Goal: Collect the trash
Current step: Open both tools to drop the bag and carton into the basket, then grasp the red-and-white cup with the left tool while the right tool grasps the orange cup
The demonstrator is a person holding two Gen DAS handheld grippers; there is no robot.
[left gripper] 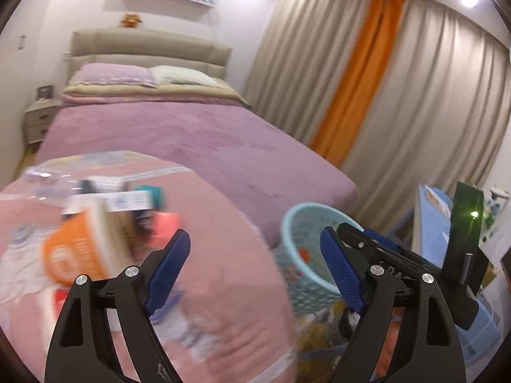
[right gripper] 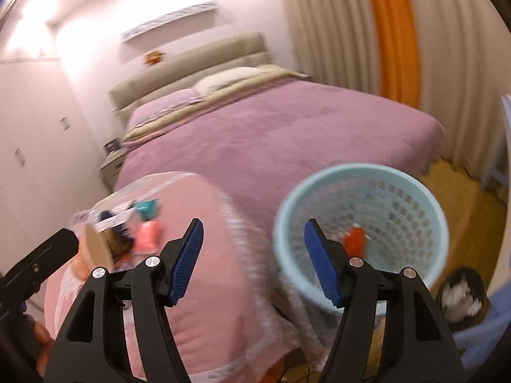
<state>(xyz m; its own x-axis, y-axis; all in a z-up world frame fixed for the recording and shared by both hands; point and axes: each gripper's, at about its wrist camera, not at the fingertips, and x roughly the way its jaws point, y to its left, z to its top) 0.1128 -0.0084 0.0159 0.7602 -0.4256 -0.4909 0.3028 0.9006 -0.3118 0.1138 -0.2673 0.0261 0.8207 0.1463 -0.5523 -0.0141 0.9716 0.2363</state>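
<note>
A pile of trash lies on a pink-covered surface (left gripper: 207, 255): an orange cup (left gripper: 75, 255), a white box (left gripper: 111, 199), a teal item (left gripper: 153, 193), a pink item (left gripper: 164, 225) and clear plastic (left gripper: 44, 178). The pile also shows in the right wrist view (right gripper: 127, 233). A light blue mesh basket (right gripper: 364, 233) stands to the right and holds a red item (right gripper: 354, 241); it also shows in the left wrist view (left gripper: 306, 249). My left gripper (left gripper: 255, 274) is open and empty, right of the pile. My right gripper (right gripper: 252, 261) is open and empty, between pile and basket.
A bed with a purple cover (left gripper: 191, 137) lies behind. Beige and orange curtains (left gripper: 367, 79) hang at right. A nightstand (left gripper: 40, 118) stands at far left. A dark bin with white paper (right gripper: 461, 296) sits on the wooden floor at right. Blue furniture (left gripper: 434, 223) stands at right.
</note>
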